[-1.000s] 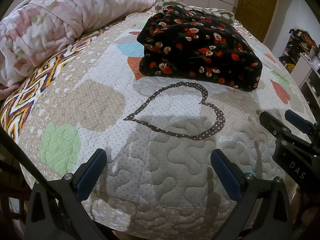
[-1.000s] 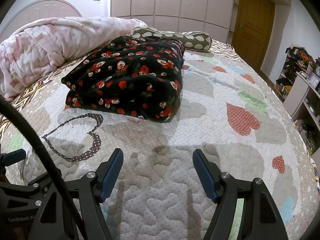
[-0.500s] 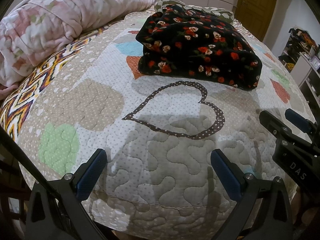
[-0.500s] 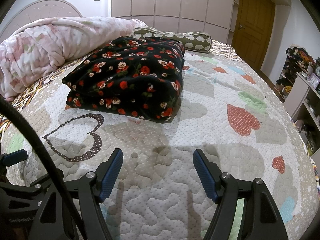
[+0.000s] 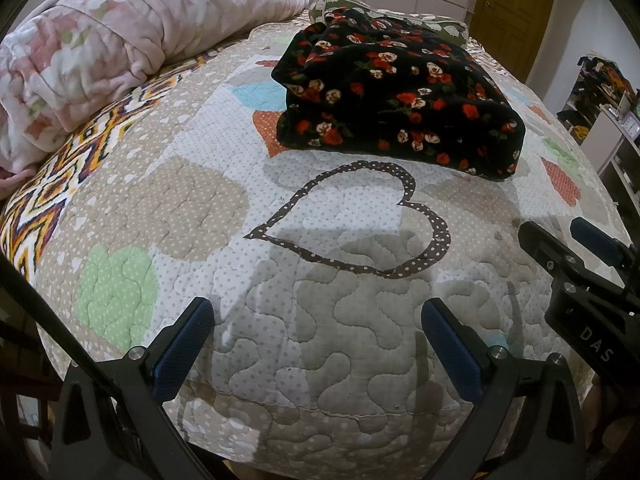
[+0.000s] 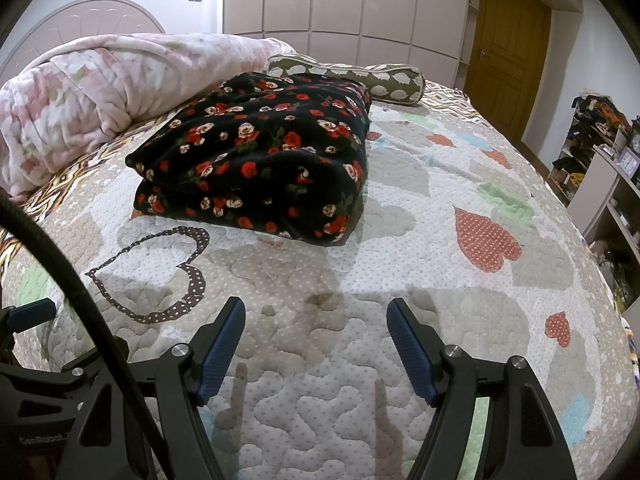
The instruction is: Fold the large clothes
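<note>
A black garment with red and white flowers lies folded in a thick rectangular stack on the quilted bedspread; it also shows in the right wrist view. My left gripper is open and empty, low over the near edge of the bed, well short of the garment. My right gripper is open and empty too, just right of the left one, and its side shows in the left wrist view.
A rolled pink floral blanket lies at the left by the headboard. A green patterned bolster lies behind the garment. A wooden door and cluttered shelves stand at the right.
Both grippers have drifted slightly towards the garment, which sits a little lower and nearer in both views. Both stay open and empty.
</note>
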`<state>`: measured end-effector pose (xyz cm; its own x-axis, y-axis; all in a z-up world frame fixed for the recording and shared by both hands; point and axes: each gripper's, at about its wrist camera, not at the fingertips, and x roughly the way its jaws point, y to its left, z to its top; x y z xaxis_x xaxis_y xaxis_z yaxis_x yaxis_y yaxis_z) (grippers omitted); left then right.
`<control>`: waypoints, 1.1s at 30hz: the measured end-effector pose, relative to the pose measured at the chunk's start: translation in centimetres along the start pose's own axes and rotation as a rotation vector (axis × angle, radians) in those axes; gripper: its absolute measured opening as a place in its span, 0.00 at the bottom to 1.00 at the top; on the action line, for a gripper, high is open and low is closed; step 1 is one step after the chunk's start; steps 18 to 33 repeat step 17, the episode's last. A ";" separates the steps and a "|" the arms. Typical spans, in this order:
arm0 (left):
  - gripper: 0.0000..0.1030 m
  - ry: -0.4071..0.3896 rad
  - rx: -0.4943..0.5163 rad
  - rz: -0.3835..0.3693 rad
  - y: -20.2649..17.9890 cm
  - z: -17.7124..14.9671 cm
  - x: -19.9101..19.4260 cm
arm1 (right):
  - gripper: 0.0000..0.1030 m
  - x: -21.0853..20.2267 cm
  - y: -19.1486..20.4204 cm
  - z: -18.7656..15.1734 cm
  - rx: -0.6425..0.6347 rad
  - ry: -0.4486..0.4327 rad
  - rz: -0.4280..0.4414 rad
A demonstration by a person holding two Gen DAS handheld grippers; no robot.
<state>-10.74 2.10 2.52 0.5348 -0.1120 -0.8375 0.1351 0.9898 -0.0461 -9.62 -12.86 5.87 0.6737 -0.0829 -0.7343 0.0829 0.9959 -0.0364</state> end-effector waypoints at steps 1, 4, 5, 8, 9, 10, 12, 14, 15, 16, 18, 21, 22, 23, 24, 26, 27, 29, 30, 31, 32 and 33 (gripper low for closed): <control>1.00 0.000 0.000 0.000 0.0 0.0 0.0 | 0.75 0.1 0.0 0.1 0.000 -0.001 -0.001; 1.00 0.002 0.000 -0.001 0.0 0.0 0.1 | 0.75 0.1 0.0 0.0 0.000 0.000 0.001; 1.00 0.003 -0.001 -0.001 0.0 -0.1 0.1 | 0.75 0.0 0.0 0.0 -0.001 0.000 0.000; 1.00 0.004 -0.001 -0.003 0.1 -0.2 0.3 | 0.75 0.0 0.1 0.0 -0.001 0.000 0.001; 1.00 0.004 -0.002 -0.004 0.2 -0.2 0.4 | 0.76 0.1 0.2 0.1 -0.002 -0.001 0.002; 1.00 0.004 -0.002 -0.005 0.3 -0.1 0.4 | 0.76 0.1 0.3 0.1 -0.003 -0.001 0.002; 1.00 0.002 -0.005 -0.011 0.4 0.3 0.4 | 0.76 0.1 0.4 0.2 -0.005 -0.001 0.002; 1.00 0.000 -0.003 -0.013 0.6 0.7 0.4 | 0.76 0.1 0.6 0.3 -0.004 -0.001 0.002; 1.00 -0.002 -0.002 -0.010 0.7 0.9 0.4 | 0.76 0.1 0.7 0.3 -0.002 -0.002 0.003; 1.00 -0.002 -0.001 -0.008 0.8 1.1 0.4 | 0.77 0.1 0.6 0.4 -0.001 -0.003 0.003; 1.00 -0.001 -0.002 -0.007 0.9 1.3 0.5 | 0.77 0.1 0.6 0.5 -0.001 -0.003 0.004; 1.00 -0.001 -0.002 -0.007 0.9 1.3 0.5 | 0.77 0.1 0.6 0.5 -0.001 -0.003 0.004; 1.00 -0.001 -0.002 -0.007 0.9 1.3 0.5 | 0.77 0.1 0.6 0.5 -0.001 -0.003 0.004; 1.00 -0.001 -0.002 -0.007 0.9 1.3 0.5 | 0.77 0.1 0.6 0.5 -0.001 -0.003 0.004; 1.00 -0.001 -0.002 -0.007 0.9 1.3 0.5 | 0.77 0.1 0.6 0.5 -0.001 -0.003 0.004; 1.00 -0.001 -0.002 -0.007 0.9 1.3 0.5 | 0.77 0.1 0.6 0.5 -0.001 -0.003 0.004; 1.00 -0.001 -0.002 -0.007 0.9 1.3 0.5 | 0.77 0.1 0.6 0.5 -0.001 -0.003 0.004; 1.00 -0.001 -0.002 -0.007 0.9 1.3 0.5 | 0.77 0.1 0.6 0.5 -0.001 -0.003 0.004; 1.00 -0.001 -0.002 -0.007 0.9 1.3 0.5 | 0.77 0.1 0.6 0.5 -0.001 -0.003 0.004; 1.00 -0.001 -0.002 -0.007 0.9 1.3 0.5 | 0.77 0.1 0.6 0.5 -0.001 -0.003 0.004; 1.00 -0.001 -0.002 -0.007 0.9 1.3 0.5 | 0.77 0.1 0.6 0.5 -0.001 -0.003 0.004; 1.00 -0.001 -0.002 -0.007 0.9 1.3 0.5 | 0.77 0.1 0.6 0.5 -0.001 -0.003 0.004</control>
